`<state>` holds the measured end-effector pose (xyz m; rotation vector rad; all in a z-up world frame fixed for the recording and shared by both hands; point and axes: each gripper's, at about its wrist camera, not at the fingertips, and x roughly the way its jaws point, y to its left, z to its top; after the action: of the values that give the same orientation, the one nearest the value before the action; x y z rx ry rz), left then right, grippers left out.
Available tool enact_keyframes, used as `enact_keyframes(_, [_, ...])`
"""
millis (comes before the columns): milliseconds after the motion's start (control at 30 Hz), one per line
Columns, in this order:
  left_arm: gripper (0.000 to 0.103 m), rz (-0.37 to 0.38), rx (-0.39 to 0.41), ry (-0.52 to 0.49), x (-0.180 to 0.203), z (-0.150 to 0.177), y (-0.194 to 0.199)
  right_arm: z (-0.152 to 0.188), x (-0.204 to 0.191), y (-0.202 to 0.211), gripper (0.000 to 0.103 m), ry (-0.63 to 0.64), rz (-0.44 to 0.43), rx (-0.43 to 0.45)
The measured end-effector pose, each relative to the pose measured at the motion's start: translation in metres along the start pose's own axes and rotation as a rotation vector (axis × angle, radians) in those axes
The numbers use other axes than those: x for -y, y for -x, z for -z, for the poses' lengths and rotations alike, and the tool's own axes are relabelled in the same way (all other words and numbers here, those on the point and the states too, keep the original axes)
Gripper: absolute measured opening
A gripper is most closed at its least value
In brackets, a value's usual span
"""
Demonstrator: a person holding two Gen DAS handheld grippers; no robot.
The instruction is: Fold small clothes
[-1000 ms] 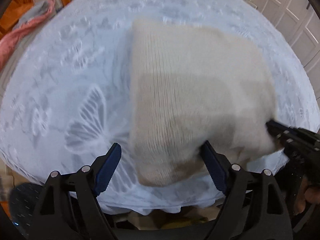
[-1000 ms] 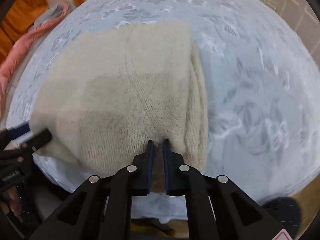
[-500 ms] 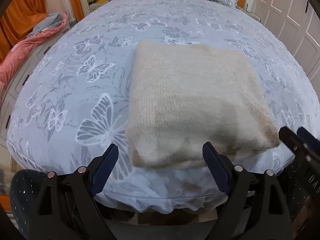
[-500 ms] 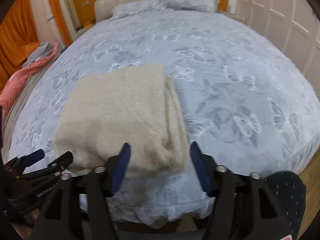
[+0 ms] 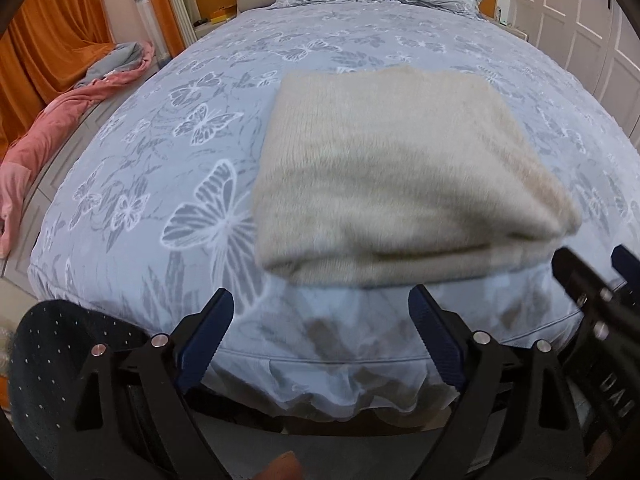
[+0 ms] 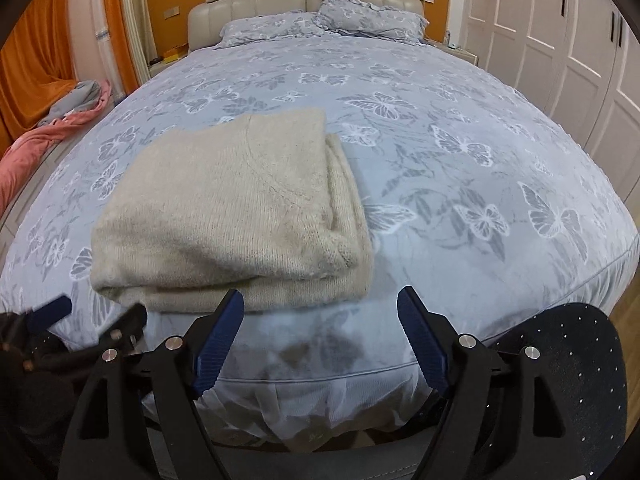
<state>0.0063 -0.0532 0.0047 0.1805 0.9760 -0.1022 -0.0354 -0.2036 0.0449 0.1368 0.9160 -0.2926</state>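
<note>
A cream knitted sweater (image 5: 396, 184) lies folded in a neat rectangle near the foot edge of the bed; it also shows in the right wrist view (image 6: 240, 216). My left gripper (image 5: 322, 332) is open and empty, held off the foot of the bed below the sweater's near edge. My right gripper (image 6: 320, 328) is open and empty, also off the bed's edge, below the sweater's right corner. Each gripper shows at the edge of the other's view, the right one (image 5: 600, 280) and the left one (image 6: 80, 316). Neither touches the sweater.
The bed (image 6: 460, 128) has a blue-grey butterfly cover and two pillows (image 6: 320, 20) at the headboard. A pink and grey blanket (image 5: 60, 120) lies on the floor at the left. White wardrobe doors (image 6: 560, 40) line the right side. Dark dotted slippers (image 6: 560, 380) show below.
My right gripper was shut on the sweater's near edge; it let go and opened. Both grippers pulled back off the bed, and the sweater now lies further from them.
</note>
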Motion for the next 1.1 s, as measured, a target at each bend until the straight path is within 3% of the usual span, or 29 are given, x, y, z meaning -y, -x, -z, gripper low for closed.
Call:
enact_keyframes(367, [0.089, -0.037, 0.008, -0.024, 0.001, 0.015, -0.008, 0.016, -0.019, -0.008, 0.078, 0.028, 0.012, -0.019])
enact_keyframes(600, [0.092, -0.034, -0.007, 0.069, -0.019, 0.014, -0.012, 0.018, -0.014, -0.009, 0.08, 0.009, 0.028, -0.021])
enact_keyframes(1100, [0.092, -0.063, -0.006, 0.047, -0.014, 0.017, -0.017, 0.025, -0.021, -0.016, 0.08, 0.039, 0.053, -0.034])
